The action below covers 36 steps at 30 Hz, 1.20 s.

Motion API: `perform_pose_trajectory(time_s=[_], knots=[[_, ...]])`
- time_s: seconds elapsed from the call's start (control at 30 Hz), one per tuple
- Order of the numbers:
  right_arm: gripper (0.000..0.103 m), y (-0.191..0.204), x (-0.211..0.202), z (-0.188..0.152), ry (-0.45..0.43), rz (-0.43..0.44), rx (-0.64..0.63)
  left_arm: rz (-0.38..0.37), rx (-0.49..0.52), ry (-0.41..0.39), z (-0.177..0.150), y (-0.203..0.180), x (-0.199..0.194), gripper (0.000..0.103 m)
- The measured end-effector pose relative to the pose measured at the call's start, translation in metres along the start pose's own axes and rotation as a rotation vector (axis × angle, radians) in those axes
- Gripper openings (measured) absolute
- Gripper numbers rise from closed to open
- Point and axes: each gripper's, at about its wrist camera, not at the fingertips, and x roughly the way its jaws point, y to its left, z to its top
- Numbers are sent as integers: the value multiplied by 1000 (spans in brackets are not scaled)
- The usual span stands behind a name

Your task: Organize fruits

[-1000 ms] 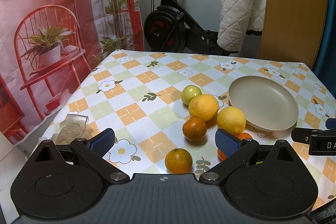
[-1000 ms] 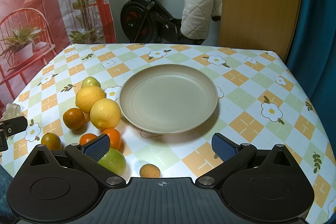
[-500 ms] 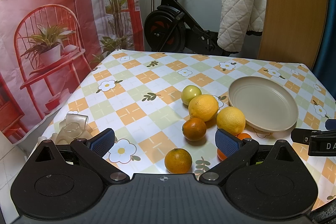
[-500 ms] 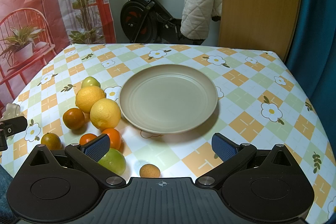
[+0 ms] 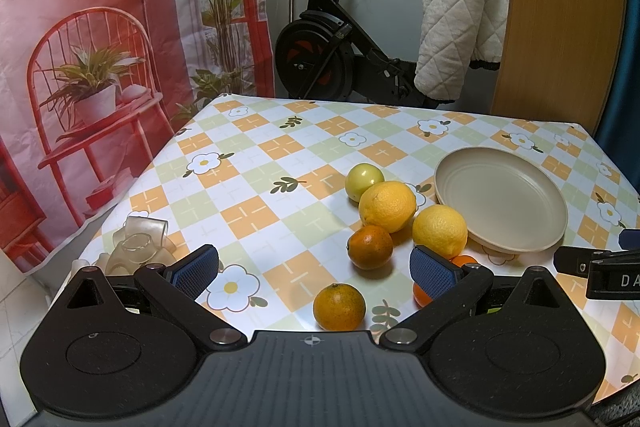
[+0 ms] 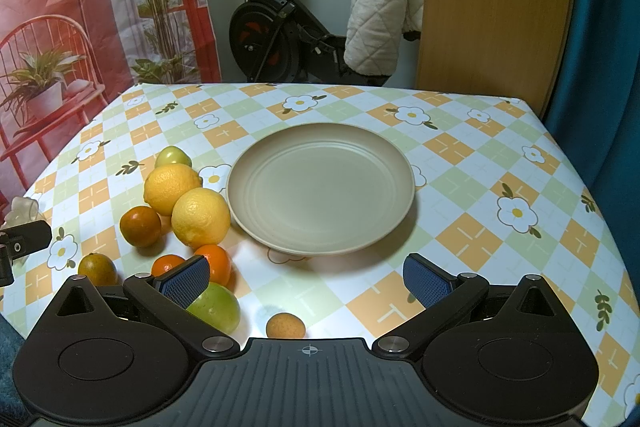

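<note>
Left view: my left tool (image 5: 314,269) is spread wide and empty over the counter (image 5: 260,163); fruits (image 5: 387,201) cluster left of the bare plate (image 5: 500,201).

Right view: my right tool (image 6: 306,277) is likewise spread; a green fruit (image 6: 218,309), perhaps an apple, sits beside its left pad.

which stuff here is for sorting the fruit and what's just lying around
For the job:
- plate
- lemons
- oranges
- green fruits
- small round fruit

Lying about:
- clear plastic piece
- exercise bike
- quilted blanket
</note>
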Motion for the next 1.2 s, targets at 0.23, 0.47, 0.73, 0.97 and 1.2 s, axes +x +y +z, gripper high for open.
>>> perform_pose_trajectory(time_s=[0.23, 0.47, 0.73, 0.97, 1.2], knots=[[103, 0, -1, 0, -1, 0, 0, -56, -52, -19, 2, 5, -2, 103], [102, 3, -1, 2, -15, 6, -19, -24, -34, -42, 4, 5, 0, 103], [102, 4, -3, 3, -55, 54, -41, -10, -67, -77, 13, 23, 4, 102], [103, 0, 3, 11, -89, 127, -45, 16, -28, -68, 12, 26, 11, 102], [103, 3, 9, 12, -104, 175, -68, -49, -39, -33, 6, 29, 17, 102]])
